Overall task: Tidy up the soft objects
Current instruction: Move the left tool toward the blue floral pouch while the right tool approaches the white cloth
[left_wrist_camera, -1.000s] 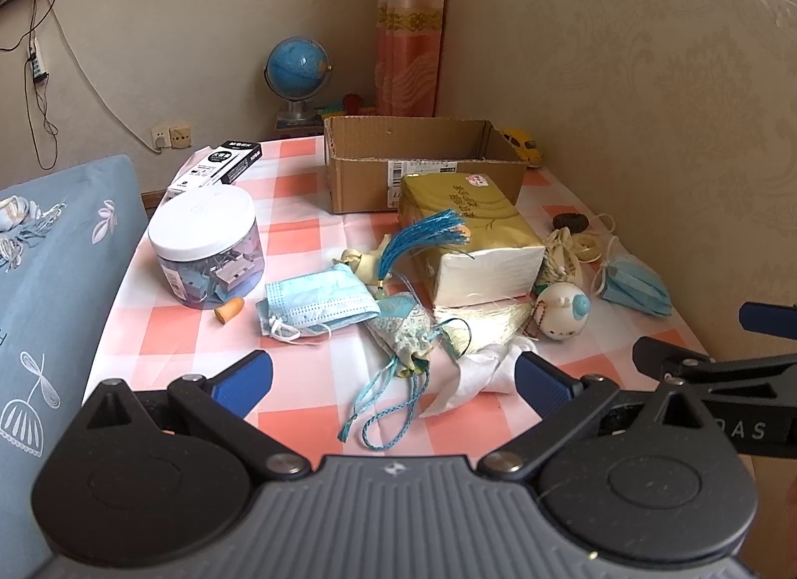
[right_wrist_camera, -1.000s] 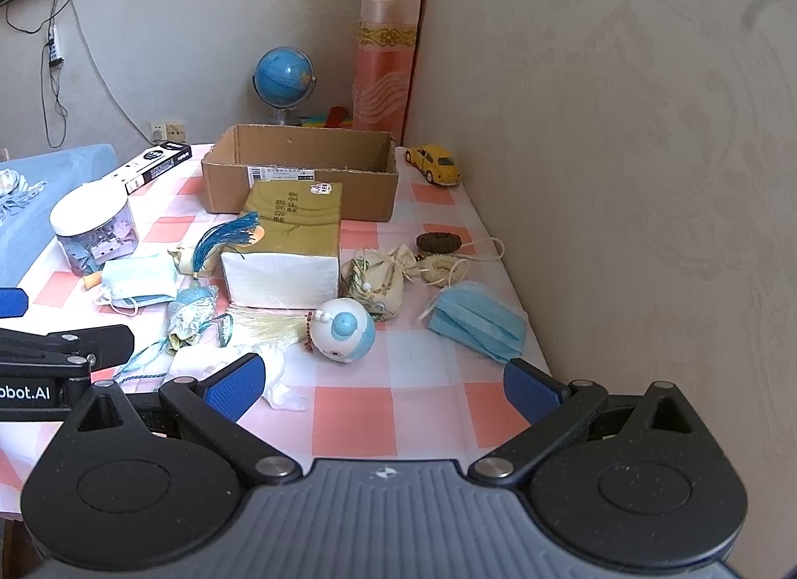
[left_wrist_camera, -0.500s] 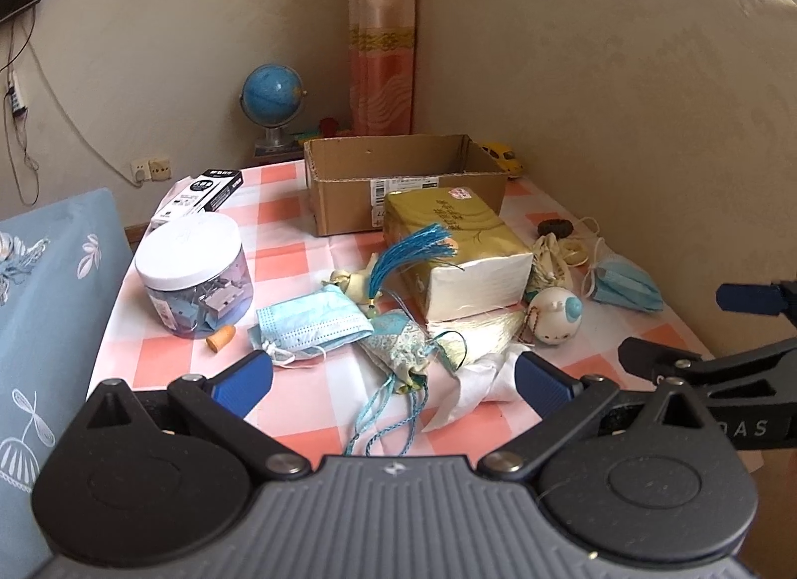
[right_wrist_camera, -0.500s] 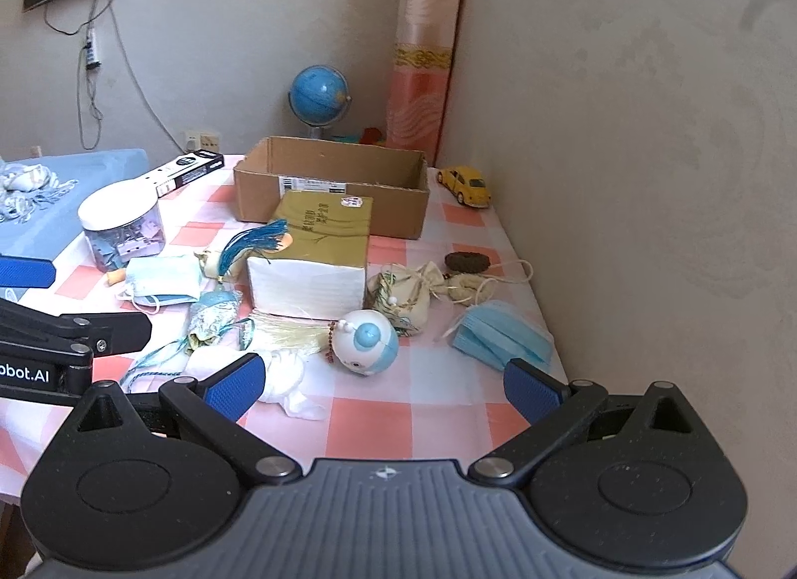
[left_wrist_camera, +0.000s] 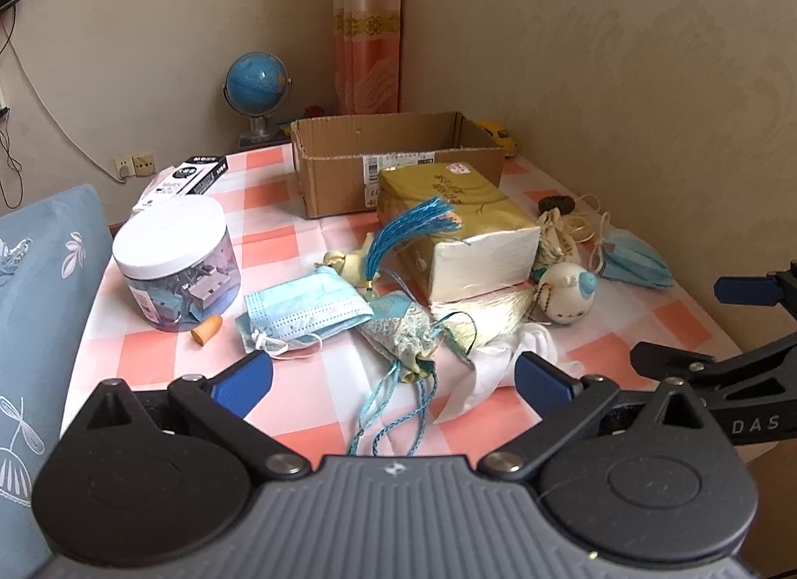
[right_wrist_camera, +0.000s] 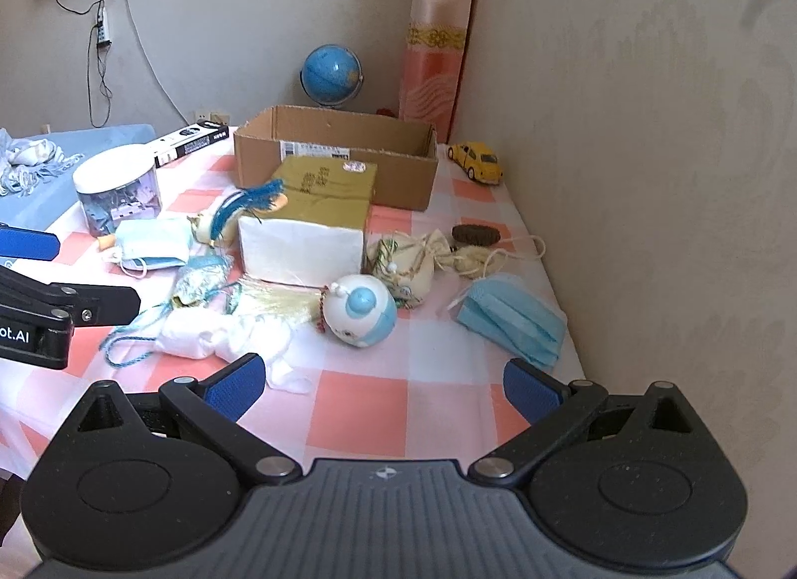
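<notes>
Soft objects lie mid-frame on the checked worktop [left_wrist_camera: 279, 240]: a face mask [left_wrist_camera: 304, 307] left of centre, a second face mask [right_wrist_camera: 513, 320] at right near the wall, a white cloth [right_wrist_camera: 224, 335] low centre. Cardboard box [left_wrist_camera: 393, 161] sits behind them, open. Left claw [left_wrist_camera: 393, 380] wide open, empty, at frame bottom. Right claw [right_wrist_camera: 381, 385] likewise wide open, holding nothing.

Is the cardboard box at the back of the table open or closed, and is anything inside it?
Open: the cardboard box has no lid or flaps over its top. Its floor is hidden from both views, so contents cannot be told.
</notes>
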The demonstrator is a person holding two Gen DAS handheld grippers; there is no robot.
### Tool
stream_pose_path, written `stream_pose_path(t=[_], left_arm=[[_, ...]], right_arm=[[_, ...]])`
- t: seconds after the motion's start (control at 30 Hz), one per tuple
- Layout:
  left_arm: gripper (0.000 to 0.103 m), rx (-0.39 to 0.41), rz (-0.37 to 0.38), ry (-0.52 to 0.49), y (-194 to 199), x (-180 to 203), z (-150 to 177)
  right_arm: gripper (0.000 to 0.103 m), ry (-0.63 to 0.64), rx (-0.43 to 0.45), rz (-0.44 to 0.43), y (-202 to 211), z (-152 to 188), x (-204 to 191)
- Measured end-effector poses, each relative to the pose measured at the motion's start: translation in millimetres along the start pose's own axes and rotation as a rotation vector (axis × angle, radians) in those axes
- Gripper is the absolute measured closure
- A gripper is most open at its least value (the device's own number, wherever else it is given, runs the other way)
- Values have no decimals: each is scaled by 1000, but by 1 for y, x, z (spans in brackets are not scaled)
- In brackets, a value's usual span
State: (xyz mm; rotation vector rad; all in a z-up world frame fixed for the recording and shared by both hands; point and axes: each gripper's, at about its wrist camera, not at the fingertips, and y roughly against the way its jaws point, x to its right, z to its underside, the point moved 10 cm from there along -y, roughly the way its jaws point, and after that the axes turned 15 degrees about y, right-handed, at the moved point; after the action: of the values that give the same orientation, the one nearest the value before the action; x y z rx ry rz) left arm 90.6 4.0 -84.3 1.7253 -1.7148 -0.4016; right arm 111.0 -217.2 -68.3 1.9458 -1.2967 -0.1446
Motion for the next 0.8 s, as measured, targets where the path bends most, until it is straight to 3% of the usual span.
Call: stream_pose_path(t=[0.4,0.8], left_arm=[[1,-44,0,-7,-32,-1,5],[8,-71,73,-61,-49,22,3]], right_arm=[[0,-17,-65,-61,-32,20,-1],[0,-94,-126,-48,-58,41,21]])
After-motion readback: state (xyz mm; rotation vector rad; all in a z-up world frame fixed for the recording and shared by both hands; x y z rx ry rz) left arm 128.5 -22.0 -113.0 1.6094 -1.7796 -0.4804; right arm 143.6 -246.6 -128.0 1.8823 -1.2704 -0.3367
